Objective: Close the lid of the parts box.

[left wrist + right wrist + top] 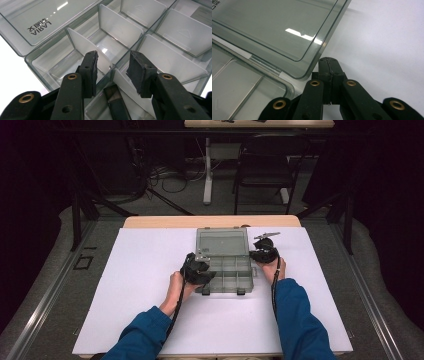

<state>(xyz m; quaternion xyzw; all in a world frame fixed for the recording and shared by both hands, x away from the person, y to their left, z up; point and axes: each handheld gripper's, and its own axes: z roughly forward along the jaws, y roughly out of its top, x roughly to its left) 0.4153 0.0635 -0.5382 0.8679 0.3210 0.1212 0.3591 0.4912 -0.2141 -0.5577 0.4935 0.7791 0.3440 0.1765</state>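
Where the white sheet (150,290) covers the table, a clear grey organiser box (225,274) sits in the middle with its lid (222,242) swung fully back and lying flat on the far side. The person's forearms, in blue sleeves (300,320), come in from the bottom of the high view and bracket the box. The left gripper (198,271) is at the box's near-left corner; in the left gripper view its jaws stand apart with nothing between the pads (91,68), hanging just over the compartments (105,47), right above a white divider (85,48) and the front wall. Lettering reading "LARIA" (39,27) shows upside down on the opened lid there. A dark latch tab (115,98) of the box lies beneath the gap between the jaws. The right gripper (263,252) is just beside the box's right edge, near the hinge line. In the right gripper view its jaws are pressed together with nothing held, the tips (329,65) lying just at the rounded corner of the lid (287,35), over the white sheet (387,45); whether they touch the lid's edge I cannot tell. Beyond the table stand a dark chair (265,165) and a white table leg (207,170).
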